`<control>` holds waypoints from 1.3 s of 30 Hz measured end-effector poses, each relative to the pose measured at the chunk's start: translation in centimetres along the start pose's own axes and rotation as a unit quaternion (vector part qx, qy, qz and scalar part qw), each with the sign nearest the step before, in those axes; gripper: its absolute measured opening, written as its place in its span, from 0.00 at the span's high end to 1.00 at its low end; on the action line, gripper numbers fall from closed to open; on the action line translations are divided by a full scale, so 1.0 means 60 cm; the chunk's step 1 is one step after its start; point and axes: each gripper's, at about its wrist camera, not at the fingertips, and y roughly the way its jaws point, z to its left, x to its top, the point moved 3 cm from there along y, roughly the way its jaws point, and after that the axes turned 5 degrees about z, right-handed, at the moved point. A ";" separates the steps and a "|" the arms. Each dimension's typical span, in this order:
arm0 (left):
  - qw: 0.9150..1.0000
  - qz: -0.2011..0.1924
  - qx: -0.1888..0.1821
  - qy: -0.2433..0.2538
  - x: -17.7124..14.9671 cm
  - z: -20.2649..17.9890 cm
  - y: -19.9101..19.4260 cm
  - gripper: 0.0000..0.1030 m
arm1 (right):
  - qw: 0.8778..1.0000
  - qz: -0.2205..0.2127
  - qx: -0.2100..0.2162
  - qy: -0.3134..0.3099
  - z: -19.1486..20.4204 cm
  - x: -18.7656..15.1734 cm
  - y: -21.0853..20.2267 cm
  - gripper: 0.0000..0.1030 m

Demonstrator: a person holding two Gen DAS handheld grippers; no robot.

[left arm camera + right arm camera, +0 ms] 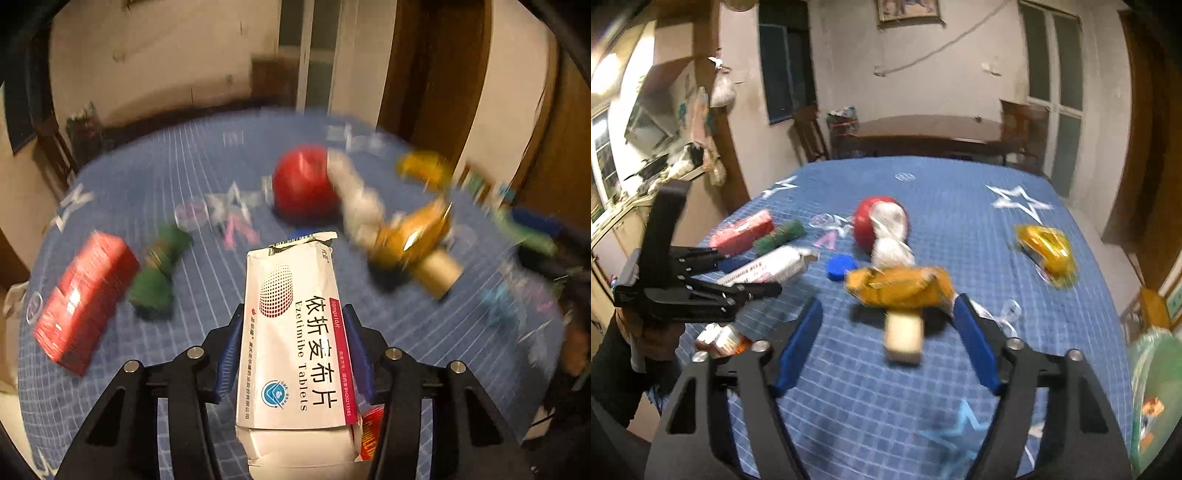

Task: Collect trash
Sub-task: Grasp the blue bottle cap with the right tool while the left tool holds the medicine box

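Note:
My left gripper is shut on a white medicine box, which stands lengthwise between the blue pads. From the right wrist view the left gripper holds that box above the blue bedspread. My right gripper stands open. A cardboard tube lies between its fingers without touching them. A yellow wrapper lies just past the tips. Behind are crumpled white paper, a red round object and a blue cap.
A red box and a green wrapper lie to the left. Another yellow packet lies at the right. A green bag hangs at the right edge. An orange packet lies under the left gripper. Dark wooden furniture stands behind.

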 end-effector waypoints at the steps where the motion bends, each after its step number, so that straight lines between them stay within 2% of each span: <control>1: 1.000 -0.030 0.007 -0.005 0.003 0.008 -0.020 0.50 | 1.000 -0.003 0.002 -0.005 0.008 0.007 0.003 0.45; 4: 0.989 -0.122 0.072 -0.043 0.008 0.044 -0.077 0.50 | 1.000 0.002 0.021 -0.021 0.044 0.034 0.031 0.60; 6: 0.971 -0.188 0.112 -0.101 0.003 0.080 -0.107 0.49 | 0.999 0.014 0.030 -0.033 0.070 0.047 0.059 0.63; 9: 0.950 -0.218 0.143 -0.171 -0.010 0.123 -0.118 0.49 | 0.996 0.050 0.031 -0.062 0.112 0.065 0.124 0.63; 12: 0.941 -0.213 0.137 -0.223 -0.023 0.151 -0.119 0.49 | 0.994 0.095 0.018 -0.055 0.121 0.075 0.195 0.63; 15: 0.933 -0.224 0.157 -0.233 -0.029 0.152 -0.127 0.49 | 0.991 0.122 -0.005 -0.047 0.120 0.074 0.240 0.63; 18: 0.930 -0.229 0.160 -0.240 -0.034 0.152 -0.126 0.49 | 0.989 0.130 -0.046 -0.059 0.126 0.080 0.266 0.59; 20: 0.930 -0.224 0.157 -0.247 -0.041 0.154 -0.125 0.49 | 0.987 0.135 -0.059 -0.058 0.128 0.083 0.270 0.47; 21: 0.930 -0.220 0.158 -0.249 -0.041 0.155 -0.122 0.49 | 0.987 0.138 -0.065 -0.056 0.129 0.083 0.272 0.45; 24: 0.929 -0.211 0.156 -0.262 -0.044 0.171 -0.108 0.49 | 0.985 0.143 -0.081 -0.060 0.122 0.080 0.283 0.45; 27: 0.929 -0.201 0.150 -0.271 -0.044 0.185 -0.093 0.49 | 0.980 0.164 -0.086 -0.074 0.129 0.079 0.298 0.58; 31: 0.933 -0.183 0.139 -0.276 -0.049 0.193 -0.075 0.49 | 0.977 0.177 -0.093 -0.068 0.121 0.076 0.306 0.61; 35: 0.933 -0.189 0.135 -0.274 -0.051 0.195 -0.074 0.49 | 0.976 0.175 -0.100 -0.079 0.117 0.076 0.307 0.64; 36: 0.933 -0.190 0.134 -0.275 -0.052 0.196 -0.074 0.48 | 0.977 0.171 -0.101 -0.083 0.118 0.077 0.306 0.70; 37: 0.932 -0.192 0.138 -0.275 -0.053 0.196 -0.074 0.48 | 0.980 0.157 -0.094 -0.081 0.125 0.080 0.297 0.83; 39: 0.930 -0.196 0.144 -0.275 -0.055 0.196 -0.077 0.48 | 0.986 0.128 -0.081 -0.075 0.134 0.091 0.261 0.88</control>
